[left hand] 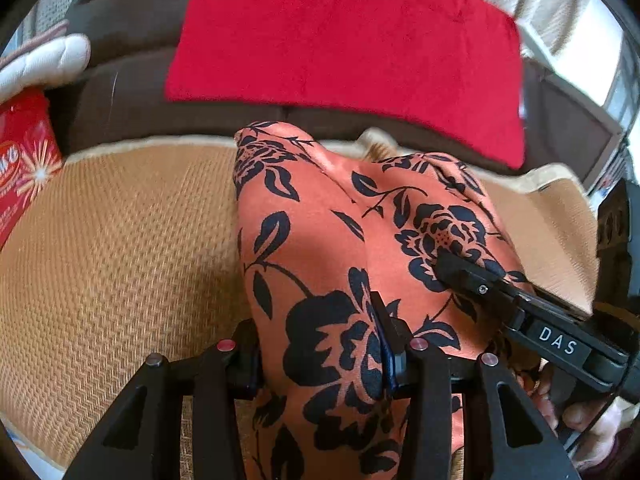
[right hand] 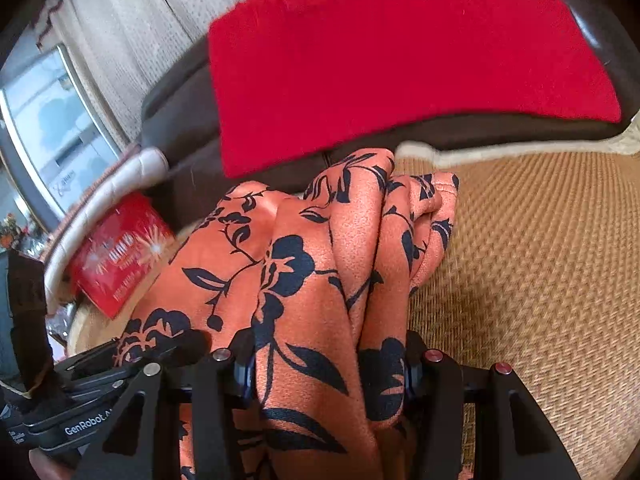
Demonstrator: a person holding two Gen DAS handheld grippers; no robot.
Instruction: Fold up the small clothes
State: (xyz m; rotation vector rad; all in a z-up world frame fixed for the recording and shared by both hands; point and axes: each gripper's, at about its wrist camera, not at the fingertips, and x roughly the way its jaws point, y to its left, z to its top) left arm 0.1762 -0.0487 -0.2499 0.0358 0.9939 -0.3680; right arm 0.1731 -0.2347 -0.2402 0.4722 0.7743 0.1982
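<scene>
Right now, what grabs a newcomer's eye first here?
The orange floral garment, bunched and draped down the middle, caught in both the left tool and the right tool. Behind it, a bright red cloth lies over the dark brown sofa back. A red printed box sits off to the left of the woven mat.

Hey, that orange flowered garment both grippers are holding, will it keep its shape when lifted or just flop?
Probably flop: the orange floral garment bunches into soft folds between the jaws. Its sheen suggests it may be slippery. It looks thin, so likely light.
</scene>
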